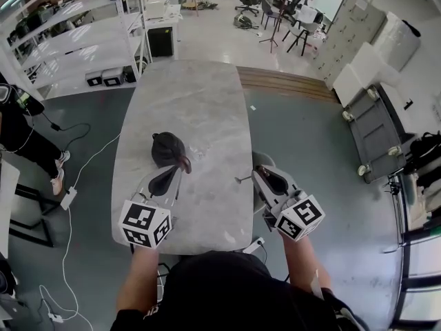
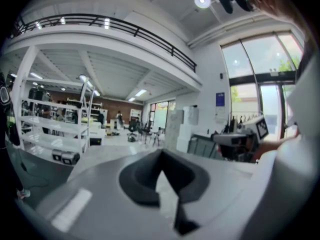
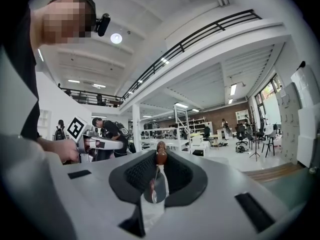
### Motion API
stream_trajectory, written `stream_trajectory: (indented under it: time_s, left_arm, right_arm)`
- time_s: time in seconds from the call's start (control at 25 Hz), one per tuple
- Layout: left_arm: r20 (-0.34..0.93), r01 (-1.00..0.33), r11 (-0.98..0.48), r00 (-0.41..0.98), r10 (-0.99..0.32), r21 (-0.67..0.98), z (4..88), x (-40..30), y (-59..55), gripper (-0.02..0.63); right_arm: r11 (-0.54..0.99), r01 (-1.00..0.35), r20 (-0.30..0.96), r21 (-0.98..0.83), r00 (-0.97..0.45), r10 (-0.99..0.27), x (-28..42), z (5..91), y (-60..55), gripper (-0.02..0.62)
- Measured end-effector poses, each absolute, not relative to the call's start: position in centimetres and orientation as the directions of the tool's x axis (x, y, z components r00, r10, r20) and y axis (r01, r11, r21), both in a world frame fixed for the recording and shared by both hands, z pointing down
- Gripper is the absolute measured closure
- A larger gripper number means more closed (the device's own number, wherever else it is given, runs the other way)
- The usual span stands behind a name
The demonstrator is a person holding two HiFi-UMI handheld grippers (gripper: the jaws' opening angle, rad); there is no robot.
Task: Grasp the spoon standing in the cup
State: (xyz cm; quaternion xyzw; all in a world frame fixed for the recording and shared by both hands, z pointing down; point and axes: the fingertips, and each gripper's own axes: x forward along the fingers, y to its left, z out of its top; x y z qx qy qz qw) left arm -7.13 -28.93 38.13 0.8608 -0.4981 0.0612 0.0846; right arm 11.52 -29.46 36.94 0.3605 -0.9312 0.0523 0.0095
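Since the right gripper (image 1: 260,176) already pinches the spoon (image 3: 153,190) by its thin stem, clear of the cup (image 1: 167,148), I'd say the job now is keeping that squeeze even so the spoon can't swivel or slip. The left gripper (image 1: 176,174) is pressed together and empty, just beside the cup. The right gripper hangs at the table (image 1: 200,102) edge with floor below, so working inward over the bare far tabletop looks safer.
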Motion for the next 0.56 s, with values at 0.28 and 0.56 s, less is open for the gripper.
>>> stream_trajectory:
  time_s: [0.28,0.56]
  left_arm:
    - [0.189,-0.879,-0.468,0.476,-0.859,0.088,38.1,-8.4,-29.3,0.597]
    - [0.187,-0.884,-0.459,0.468,-0.864,0.091,37.9,-9.4,-28.9,0.597]
  right_arm:
    - [0.762,-0.644,0.062,-0.070,-0.765,-0.641,9.6,36.9,-29.6,0.554]
    - [0.766,-0.639,0.057,-0.077,-0.770,-0.636,8.9,36.6,-29.5,0.555]
